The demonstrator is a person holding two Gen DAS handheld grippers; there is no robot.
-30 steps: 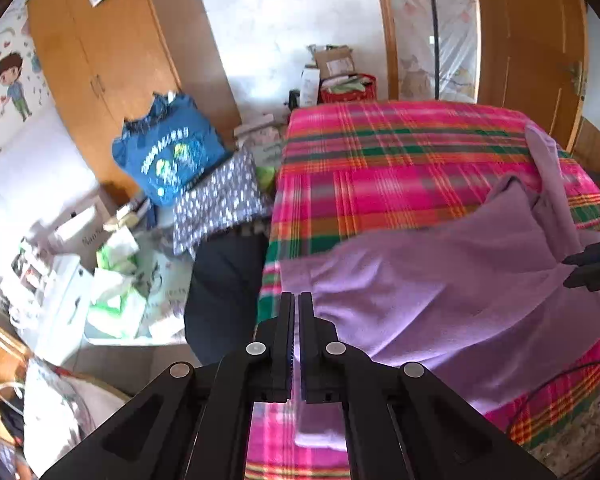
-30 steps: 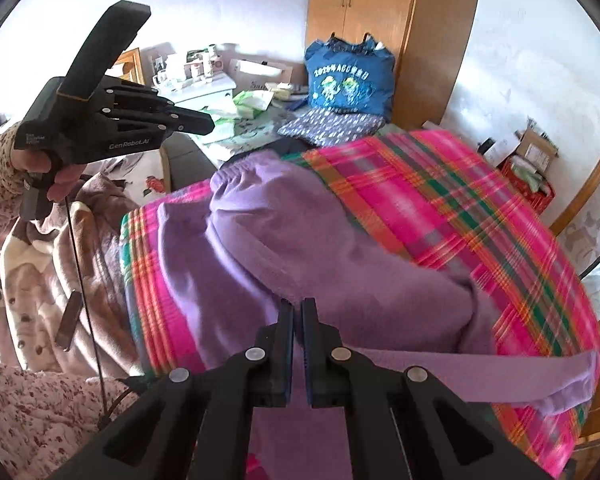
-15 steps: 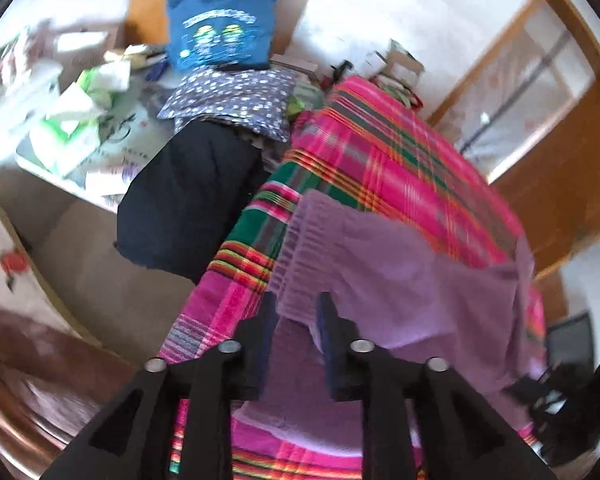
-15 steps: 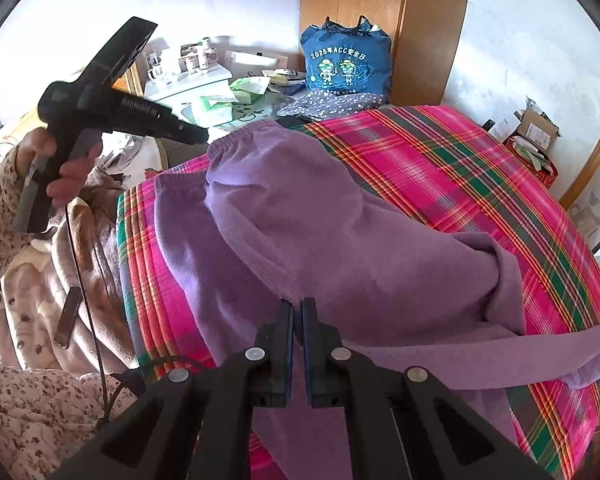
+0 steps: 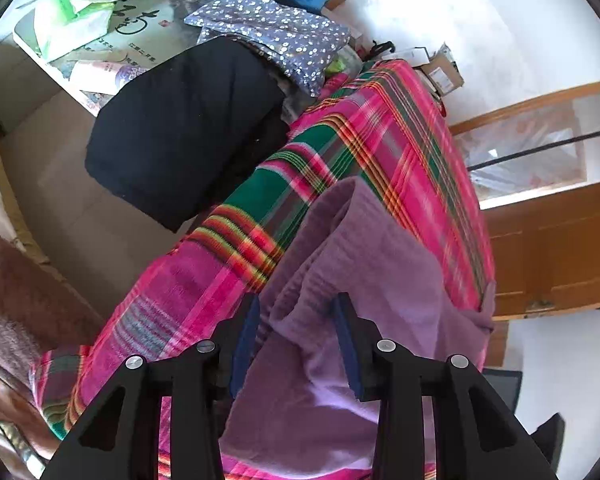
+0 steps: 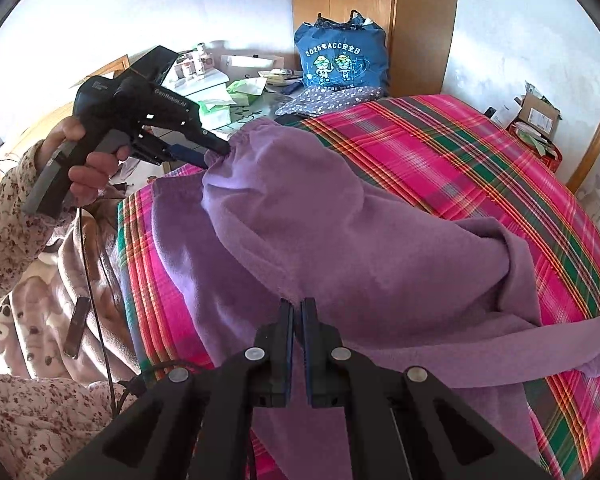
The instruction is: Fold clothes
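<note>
A purple fleece garment [image 5: 380,272] lies crumpled on a pink and green plaid bedspread [image 5: 400,140]. My left gripper [image 5: 296,304] is open, its two fingers straddling the ribbed elastic waistband at the bed's corner. In the right wrist view a hand [image 6: 88,160] holds that left gripper [image 6: 216,152], whose tips touch the gathered waistband of the purple garment [image 6: 340,220]. Nearer the camera, my right gripper [image 6: 298,306] is shut on a fold of the same garment. A long purple leg trails right across the bedspread [image 6: 480,152].
A black folded garment [image 5: 180,128] and a floral cloth [image 5: 276,28] lie beside the bed corner. A blue bag [image 6: 342,60] leans on the wooden wardrobe [image 6: 372,0]. A cluttered table [image 5: 80,12] stands left, a cardboard box [image 6: 538,114] far right, a plush blanket [image 6: 40,300] below the hand.
My left gripper came down from above the bed to the waistband and opened from shut. The right gripper stayed shut on the cloth.
</note>
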